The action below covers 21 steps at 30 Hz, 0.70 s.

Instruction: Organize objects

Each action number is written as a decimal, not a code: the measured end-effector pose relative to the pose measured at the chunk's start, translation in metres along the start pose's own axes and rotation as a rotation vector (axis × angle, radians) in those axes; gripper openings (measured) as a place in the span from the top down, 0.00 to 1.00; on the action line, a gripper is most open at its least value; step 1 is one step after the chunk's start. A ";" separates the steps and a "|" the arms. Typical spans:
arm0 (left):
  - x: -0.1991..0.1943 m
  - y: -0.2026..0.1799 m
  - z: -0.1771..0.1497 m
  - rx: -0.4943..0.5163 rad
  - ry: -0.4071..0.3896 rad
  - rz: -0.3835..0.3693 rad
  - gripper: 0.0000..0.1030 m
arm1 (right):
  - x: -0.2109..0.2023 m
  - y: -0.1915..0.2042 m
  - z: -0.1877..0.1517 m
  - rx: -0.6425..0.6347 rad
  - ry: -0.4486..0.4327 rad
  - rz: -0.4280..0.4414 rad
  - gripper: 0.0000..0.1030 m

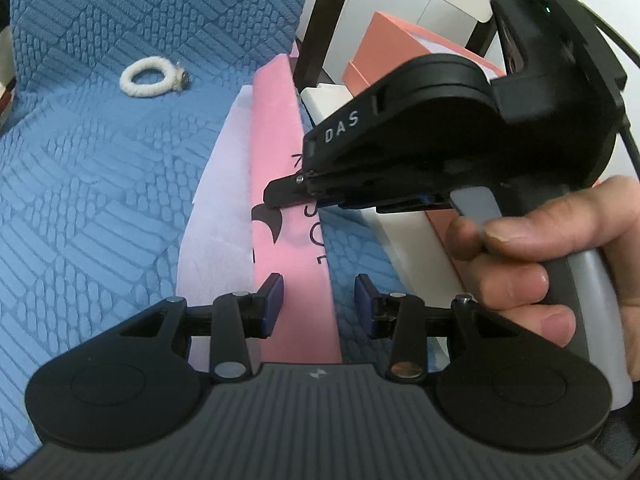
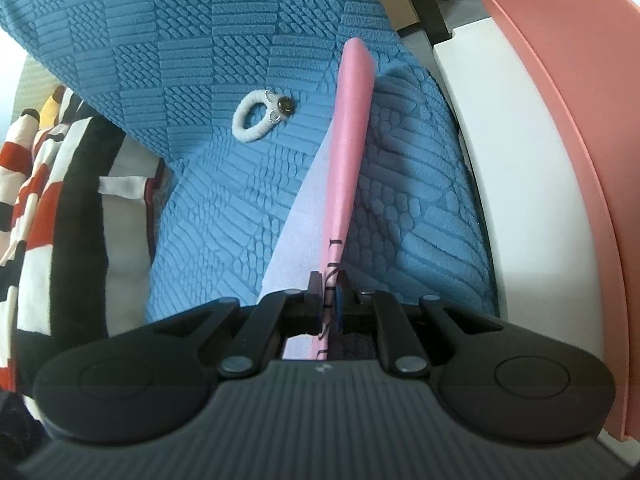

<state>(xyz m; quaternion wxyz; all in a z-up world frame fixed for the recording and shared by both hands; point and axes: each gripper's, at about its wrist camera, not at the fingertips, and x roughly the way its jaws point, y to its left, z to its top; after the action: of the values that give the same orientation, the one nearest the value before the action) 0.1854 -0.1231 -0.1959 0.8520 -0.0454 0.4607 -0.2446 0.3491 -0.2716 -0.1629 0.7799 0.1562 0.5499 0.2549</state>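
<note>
A flat pink bag with dark lettering (image 1: 280, 152) lies over the blue textured cover (image 1: 100, 200), with white tissue paper (image 1: 224, 200) under its left side. My right gripper (image 2: 329, 292) is shut on the pink bag's near edge (image 2: 348, 152); it also shows in the left wrist view (image 1: 280, 196), pinching the bag from the right. My left gripper (image 1: 319, 300) is open, its jaws on either side of the bag's near end. A white fuzzy hair tie with a small charm (image 1: 150, 78) lies apart at the upper left, and shows in the right wrist view (image 2: 260, 116).
A salmon box (image 1: 396, 52) with a white inner box (image 1: 340, 104) stands at the right, seen close in the right wrist view (image 2: 560, 160). A dark chair leg (image 1: 320, 24) rises behind. Striped red, black and white fabric (image 2: 48, 184) lies at the left.
</note>
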 end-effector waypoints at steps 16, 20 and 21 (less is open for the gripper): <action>-0.018 0.051 0.001 -0.304 0.000 -0.034 0.95 | -0.024 0.013 0.004 -0.083 -0.127 0.033 0.84; -0.016 0.072 0.000 -0.412 0.009 -0.046 0.96 | -0.022 0.018 0.003 -0.096 -0.133 0.051 0.84; -0.015 0.076 0.000 -0.428 0.011 -0.051 0.96 | -0.019 0.020 0.003 -0.101 -0.123 0.055 0.84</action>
<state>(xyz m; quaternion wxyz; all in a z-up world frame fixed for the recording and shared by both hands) 0.2073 -0.0493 -0.2069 0.8138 -0.2357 0.5056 -0.1627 0.3423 -0.2661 -0.1365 0.8118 0.1468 0.4830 0.2935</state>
